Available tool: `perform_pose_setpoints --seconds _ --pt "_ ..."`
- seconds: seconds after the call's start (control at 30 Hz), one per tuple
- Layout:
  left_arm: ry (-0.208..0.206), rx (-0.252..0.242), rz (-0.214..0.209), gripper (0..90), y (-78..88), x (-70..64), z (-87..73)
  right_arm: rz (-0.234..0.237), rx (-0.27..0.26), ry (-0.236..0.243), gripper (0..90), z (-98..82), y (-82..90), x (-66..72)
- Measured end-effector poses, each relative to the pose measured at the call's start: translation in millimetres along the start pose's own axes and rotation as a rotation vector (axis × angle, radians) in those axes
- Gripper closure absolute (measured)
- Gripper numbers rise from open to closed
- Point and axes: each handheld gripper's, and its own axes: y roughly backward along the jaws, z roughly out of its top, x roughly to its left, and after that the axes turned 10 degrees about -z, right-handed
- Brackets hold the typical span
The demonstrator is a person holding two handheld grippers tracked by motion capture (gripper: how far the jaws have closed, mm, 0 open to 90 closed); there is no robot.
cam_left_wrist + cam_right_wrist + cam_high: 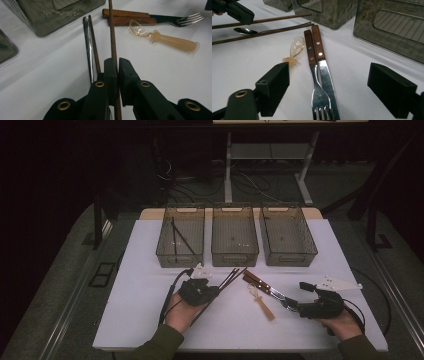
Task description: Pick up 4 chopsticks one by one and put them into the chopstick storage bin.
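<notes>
We clench our left tool [117, 72] on a slim wooden chopstick [112, 32] beside the wood-handled fork [313, 72]; our right tool [328, 87] gapes, straddling the fork's steel tines.

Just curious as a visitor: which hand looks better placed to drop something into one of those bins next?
Left, probably. The left gripper already has its jaws shut on a wooden chopstick, while the right gripper hangs open over the fork and knife.
</notes>
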Motion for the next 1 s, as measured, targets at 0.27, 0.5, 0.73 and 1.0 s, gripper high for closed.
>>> perform_pose_setpoints --seconds 0.27,0.5,0.73,1.0 --pt "-0.044 -0.027 -0.055 85.3 19.4 4.4 1.8 0.029 -0.012 -0.001 11.8 0.1 -3.7 5.9" --pt "-0.06 -0.035 -0.079 85.3 38.0 13.0 0.8 0.037 -0.012 -0.002 10.6 0.3 -7.6 9.6" --pt "-0.06 -0.059 -0.09 85.2 54.6 24.8 0.5 0.037 -0.003 0.007 10.6 -0.5 -8.5 9.7" --pt "-0.057 -0.095 -0.082 85.2 68.8 41.4 7.3 0.029 -0.006 0.005 10.6 -0.4 -8.3 8.6"
